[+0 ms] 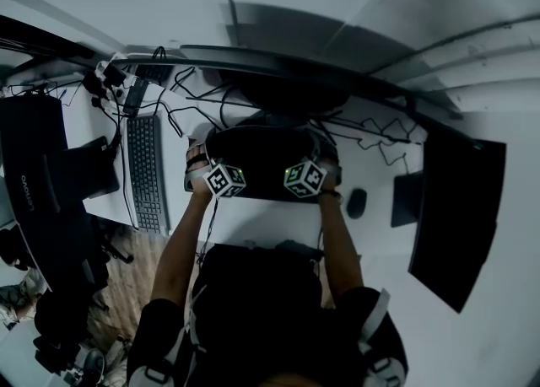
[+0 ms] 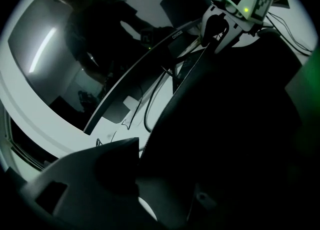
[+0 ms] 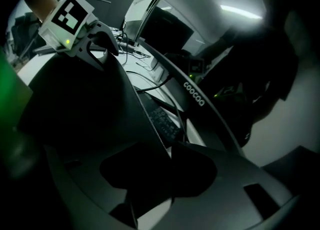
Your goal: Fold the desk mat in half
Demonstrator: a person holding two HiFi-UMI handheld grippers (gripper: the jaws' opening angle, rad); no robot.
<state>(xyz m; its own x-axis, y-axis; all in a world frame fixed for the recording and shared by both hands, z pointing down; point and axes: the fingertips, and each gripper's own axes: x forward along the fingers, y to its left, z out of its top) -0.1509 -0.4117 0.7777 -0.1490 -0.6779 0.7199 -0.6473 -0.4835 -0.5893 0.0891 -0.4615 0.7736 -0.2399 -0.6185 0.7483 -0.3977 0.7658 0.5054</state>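
The black desk mat (image 1: pixel 261 153) lies on the white desk (image 1: pixel 278 221) in front of me. Both grippers are at its near edge, the left gripper (image 1: pixel 228 171) at the left corner and the right gripper (image 1: pixel 302 171) at the right. In the left gripper view the mat (image 2: pixel 230 124) fills the right side as a dark sheet. One grey jaw stands well off it and the left gripper (image 2: pixel 165 174) is open. In the right gripper view the mat (image 3: pixel 85 103) rises at the left. Its edge runs between the parted pads of the right gripper (image 3: pixel 171 169).
A black keyboard (image 1: pixel 148 170) lies left of the mat and a mouse (image 1: pixel 356 202) right of it. A curved monitor (image 1: pixel 278 69) stands behind, with cables (image 1: pixel 371 137) at its foot. Dark monitors are at the far left (image 1: pixel 34 166) and right (image 1: pixel 460 208).
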